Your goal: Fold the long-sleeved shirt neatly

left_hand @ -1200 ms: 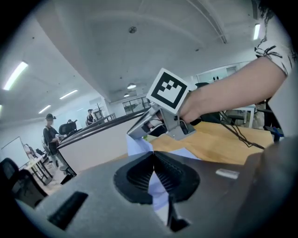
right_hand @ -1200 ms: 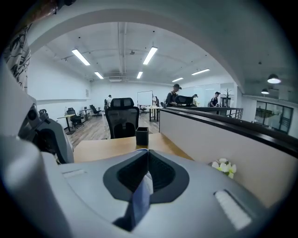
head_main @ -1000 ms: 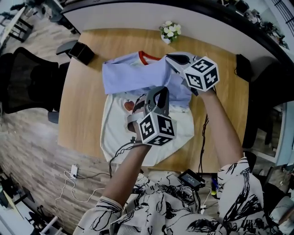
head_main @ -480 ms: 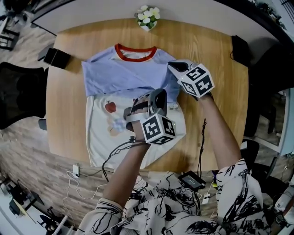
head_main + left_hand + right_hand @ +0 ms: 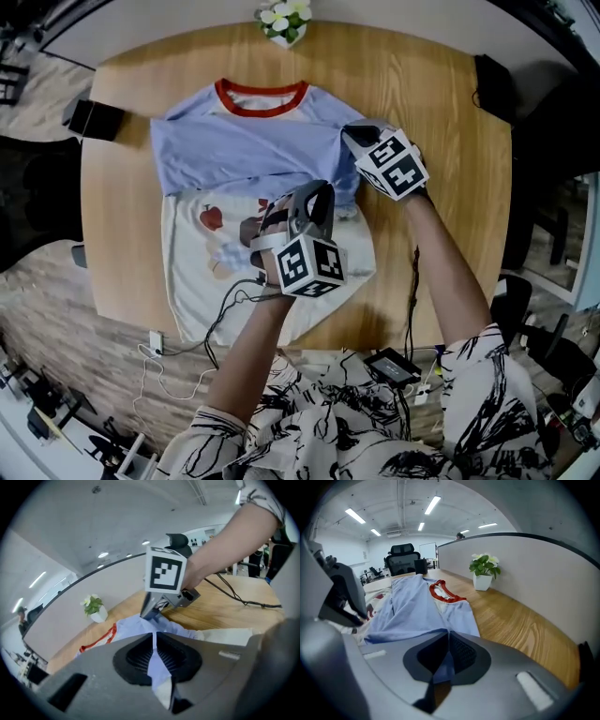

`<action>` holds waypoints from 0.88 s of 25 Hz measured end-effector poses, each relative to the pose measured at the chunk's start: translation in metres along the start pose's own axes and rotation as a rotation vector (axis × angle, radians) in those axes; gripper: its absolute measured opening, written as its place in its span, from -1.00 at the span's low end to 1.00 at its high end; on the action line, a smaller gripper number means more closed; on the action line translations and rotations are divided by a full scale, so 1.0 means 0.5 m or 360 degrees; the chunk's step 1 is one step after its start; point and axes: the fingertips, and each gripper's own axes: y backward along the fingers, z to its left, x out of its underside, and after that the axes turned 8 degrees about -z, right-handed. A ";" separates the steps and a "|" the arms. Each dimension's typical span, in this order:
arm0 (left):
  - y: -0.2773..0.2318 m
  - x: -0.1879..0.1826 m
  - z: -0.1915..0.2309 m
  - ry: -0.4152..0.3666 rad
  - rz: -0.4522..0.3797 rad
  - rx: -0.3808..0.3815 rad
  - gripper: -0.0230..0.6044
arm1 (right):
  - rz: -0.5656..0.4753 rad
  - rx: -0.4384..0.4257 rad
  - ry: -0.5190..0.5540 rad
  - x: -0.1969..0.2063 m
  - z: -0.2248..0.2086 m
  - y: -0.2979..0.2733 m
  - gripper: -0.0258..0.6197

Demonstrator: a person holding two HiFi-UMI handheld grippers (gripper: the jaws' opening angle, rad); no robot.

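The shirt (image 5: 216, 253) lies flat on the table (image 5: 450, 103), its red collar (image 5: 262, 95) at the far side near the plant (image 5: 284, 19) and its cream body running to the near edge. A blue sleeve (image 5: 248, 150) is folded across the chest. The left gripper (image 5: 298, 199) sits over the shirt's middle, at the sleeve's near edge; its jaws have just been easing open a little, yet a fold of blue cloth is pinched between the pads. The right gripper (image 5: 354, 136) is at the shirt's right shoulder, jaws clamped on the blue cloth there.
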 end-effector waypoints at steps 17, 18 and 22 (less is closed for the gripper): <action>0.008 0.210 0.133 0.0206 0.0267 -0.0001 -0.60 | -0.0030 -0.0180 -0.0470 0.015 0.131 0.062 -0.47; 0.007 0.213 0.131 0.0209 0.0269 -0.0001 -0.60 | -0.0022 -0.0154 -0.0496 0.019 0.129 0.059 -0.44; 0.002 0.216 0.129 0.0222 0.0253 0.0003 -0.66 | -0.0027 -0.0107 -0.0530 0.023 0.126 0.051 -0.36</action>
